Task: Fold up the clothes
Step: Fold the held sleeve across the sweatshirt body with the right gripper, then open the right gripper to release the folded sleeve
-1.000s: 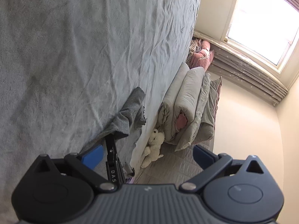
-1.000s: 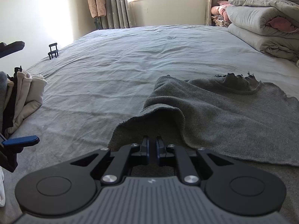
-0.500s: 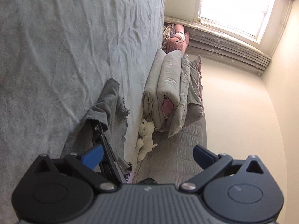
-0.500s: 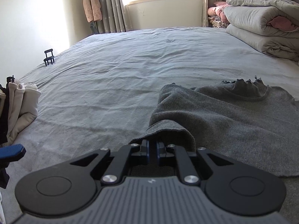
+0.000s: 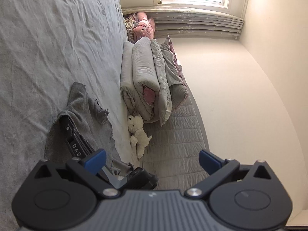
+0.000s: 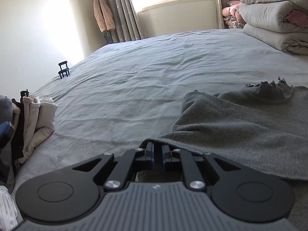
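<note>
The right hand-held gripper [image 6: 157, 150], at the bottom centre of its view, has its jaws pinched narrow on the near hem of a dark grey garment [image 6: 240, 127], the edge tented over the fingertips. The left hand-held gripper [image 5: 152, 160] stands wide with nothing between its blue pads [image 5: 95, 160]; in its rolled view the same garment [image 5: 84, 113] lies at lower left, beyond and to the left of the open jaws, apart from them. The cloth looks like a soft, fuzzy knit: light, limp, likely to sag and drag on the sheet rather than slide, with no fragility beyond its frayed far edge. A second hold would best go on the near hem, well along from the pinched corner, so the edge lifts straight. The garment lies spread flat on the grey bed [image 6: 134, 77], filling the right side of the right view, with folded quilts [image 6: 273, 25] at upper right and a pile of pale clothes [image 6: 32, 123] at the left edge.
</note>
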Demonstrator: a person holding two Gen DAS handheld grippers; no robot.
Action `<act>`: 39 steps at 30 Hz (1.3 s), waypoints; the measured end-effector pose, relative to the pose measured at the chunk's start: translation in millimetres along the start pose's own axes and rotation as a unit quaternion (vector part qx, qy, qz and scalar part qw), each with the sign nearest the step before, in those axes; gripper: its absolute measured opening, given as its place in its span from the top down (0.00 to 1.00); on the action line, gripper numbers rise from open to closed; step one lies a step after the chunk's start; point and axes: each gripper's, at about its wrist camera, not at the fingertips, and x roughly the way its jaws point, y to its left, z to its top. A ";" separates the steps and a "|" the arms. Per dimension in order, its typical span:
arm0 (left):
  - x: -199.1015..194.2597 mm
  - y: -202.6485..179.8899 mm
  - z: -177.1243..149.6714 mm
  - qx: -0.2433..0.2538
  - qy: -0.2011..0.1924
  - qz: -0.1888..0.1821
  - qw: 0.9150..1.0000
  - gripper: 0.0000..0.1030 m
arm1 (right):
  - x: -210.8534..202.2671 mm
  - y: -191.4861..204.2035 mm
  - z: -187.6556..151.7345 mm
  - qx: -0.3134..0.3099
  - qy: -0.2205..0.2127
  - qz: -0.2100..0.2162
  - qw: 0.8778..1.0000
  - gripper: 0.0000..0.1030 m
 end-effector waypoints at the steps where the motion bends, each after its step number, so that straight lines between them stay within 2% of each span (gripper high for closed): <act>1: 0.2 -0.1 0.1 0.003 0.000 0.004 1.000 0.00 | 0.0 -1.3 -0.4 0.008 0.001 0.003 1.000 0.87; 5: 1.1 -3.6 -1.0 0.026 -0.002 0.026 0.999 0.00 | 2.0 -6.3 -3.7 0.036 0.016 0.005 0.999 0.87; 12: -0.5 -0.3 1.2 0.012 0.000 0.015 1.000 0.00 | -26.3 -12.6 -1.0 0.034 0.012 0.021 0.999 0.84; 18: 3.0 3.4 2.0 -0.006 0.008 0.012 1.000 0.00 | -45.1 -42.1 0.0 0.031 0.013 -0.027 0.999 0.81; 20: 2.8 3.0 1.7 -0.006 0.007 0.012 1.000 0.00 | -51.7 -55.8 0.0 0.033 0.011 -0.045 0.998 0.72; 21: 2.9 2.7 1.5 -0.004 0.007 0.013 1.000 0.00 | -55.0 -60.7 -0.4 0.033 0.009 -0.055 0.998 0.58; 22: 2.9 2.1 1.1 -0.002 0.006 0.015 1.000 0.00 | -59.3 -66.0 -1.2 0.032 0.005 -0.067 0.997 0.48; 31: 4.4 -9.0 -3.9 0.043 0.007 0.011 0.999 0.00 | -92.6 -115.5 -4.5 0.044 -0.011 -0.134 0.990 0.44; 39: 4.5 -5.6 -1.7 0.053 -0.009 0.061 0.997 0.00 | -112.6 -166.2 -2.6 0.084 -0.018 -0.206 0.975 0.44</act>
